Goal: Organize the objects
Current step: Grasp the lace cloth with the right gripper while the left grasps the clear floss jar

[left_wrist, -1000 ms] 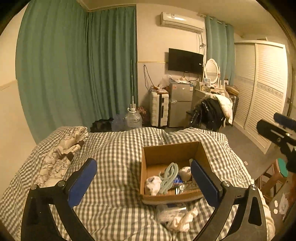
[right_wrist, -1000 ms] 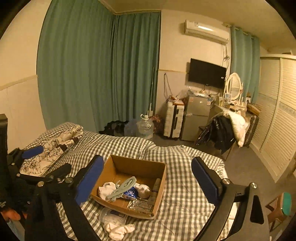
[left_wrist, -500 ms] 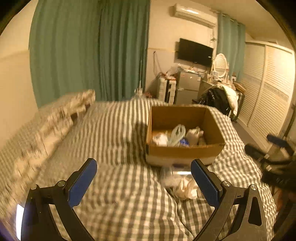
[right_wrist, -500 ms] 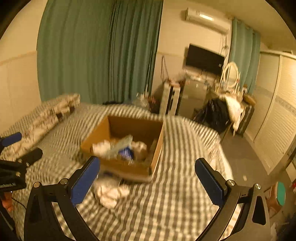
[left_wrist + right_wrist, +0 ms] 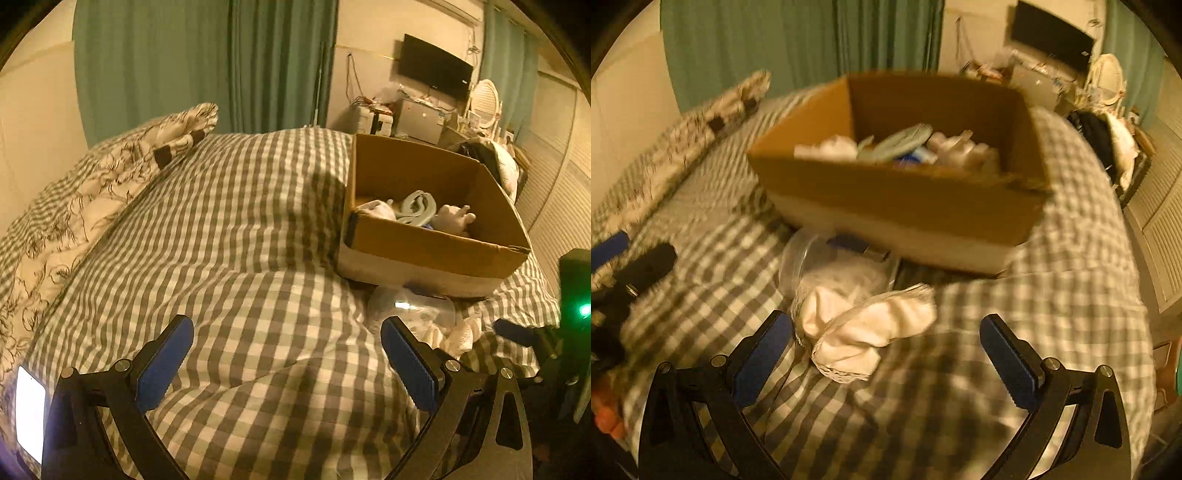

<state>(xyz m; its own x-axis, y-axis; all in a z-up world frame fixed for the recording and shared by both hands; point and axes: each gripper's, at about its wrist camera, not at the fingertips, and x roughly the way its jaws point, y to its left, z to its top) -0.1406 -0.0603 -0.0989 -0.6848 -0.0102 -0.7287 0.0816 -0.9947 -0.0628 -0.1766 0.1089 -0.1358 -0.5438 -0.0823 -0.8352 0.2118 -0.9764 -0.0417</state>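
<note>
A brown cardboard box (image 5: 436, 251) (image 5: 897, 199) sits on the checked bed and holds white cloth, a pale green coiled item and other small things. In front of it lie a clear plastic bag (image 5: 831, 266) (image 5: 410, 306) and a white lace-edged cloth (image 5: 864, 328) (image 5: 458, 332). My right gripper (image 5: 886, 354) is open and empty, low over the bed, with the white cloth just ahead between its fingers. My left gripper (image 5: 288, 354) is open and empty over bare bedspread, left of the bag. The right wrist view is blurred.
A floral pillow (image 5: 92, 192) lies along the bed's left side by the wall. Green curtains (image 5: 207, 59) hang behind. A TV (image 5: 436, 70), fridge and cluttered chair stand beyond the bed. A wardrobe (image 5: 1160, 229) is on the right past the bed's edge.
Both grippers have dropped low and moved in toward the bed. The box, bag and white cloth now look much closer. Both stay open and empty.
</note>
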